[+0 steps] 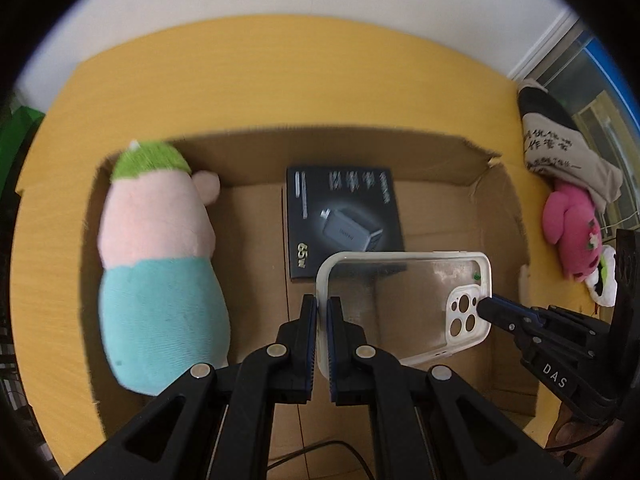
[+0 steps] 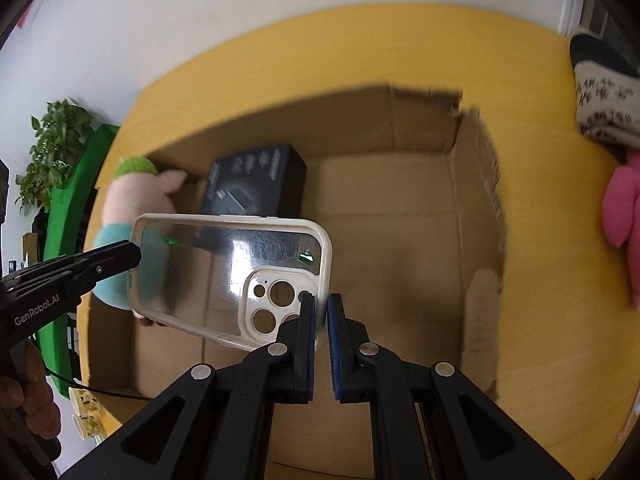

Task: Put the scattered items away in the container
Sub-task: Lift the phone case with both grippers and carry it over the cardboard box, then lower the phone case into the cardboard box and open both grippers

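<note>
Phone case (image 1: 404, 304), clear with a cream rim, hangs above the open cardboard box (image 1: 460, 160), pinched at both ends: left gripper (image 1: 321, 316) clamps its plain edge, right gripper (image 2: 321, 312) bites the camera-cutout end. Down inside the box lie a plush doll (image 1: 156, 248) along the left wall and a dark charger box (image 1: 342, 216).

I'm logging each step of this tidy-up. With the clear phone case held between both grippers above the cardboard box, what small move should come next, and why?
Probably lower the clear, cream-rimmed phone case and release it. The left gripper and right gripper pinch opposite ends over the open cardboard box, above bare floor beside the black charger box and the pastel plush toy.
</note>
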The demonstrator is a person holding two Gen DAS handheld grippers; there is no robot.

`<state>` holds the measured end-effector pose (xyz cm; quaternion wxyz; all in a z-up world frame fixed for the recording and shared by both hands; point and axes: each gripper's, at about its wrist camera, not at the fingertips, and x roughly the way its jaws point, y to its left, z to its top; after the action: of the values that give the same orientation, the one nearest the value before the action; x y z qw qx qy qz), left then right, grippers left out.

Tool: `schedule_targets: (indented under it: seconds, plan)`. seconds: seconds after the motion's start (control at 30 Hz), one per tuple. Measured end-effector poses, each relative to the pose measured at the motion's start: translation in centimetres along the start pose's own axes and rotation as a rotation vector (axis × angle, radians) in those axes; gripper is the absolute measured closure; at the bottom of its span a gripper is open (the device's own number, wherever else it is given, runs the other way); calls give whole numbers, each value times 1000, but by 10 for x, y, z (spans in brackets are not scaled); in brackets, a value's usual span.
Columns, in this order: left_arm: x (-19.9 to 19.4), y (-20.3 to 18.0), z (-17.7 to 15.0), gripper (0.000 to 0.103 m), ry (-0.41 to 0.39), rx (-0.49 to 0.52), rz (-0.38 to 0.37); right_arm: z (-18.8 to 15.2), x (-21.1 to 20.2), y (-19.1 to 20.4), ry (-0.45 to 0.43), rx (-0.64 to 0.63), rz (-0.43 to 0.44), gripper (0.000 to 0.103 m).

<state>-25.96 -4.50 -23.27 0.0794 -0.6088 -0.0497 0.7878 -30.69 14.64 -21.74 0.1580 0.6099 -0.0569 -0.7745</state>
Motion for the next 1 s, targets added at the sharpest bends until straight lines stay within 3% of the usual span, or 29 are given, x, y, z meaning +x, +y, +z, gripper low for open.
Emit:
schedule_targets:
  seconds: [0.53,0.93,1.0]
  plan:
    - [59,18,-19,99,98,-2,44,-24,66,4,124,4,-10,96]
    - [71,24,-27,97,116,-5,73,-25,69,14,102,-31,-61,96]
    - [70,25,-28,97,114,-5,87,-25,68,14,104,-37,-86,84]
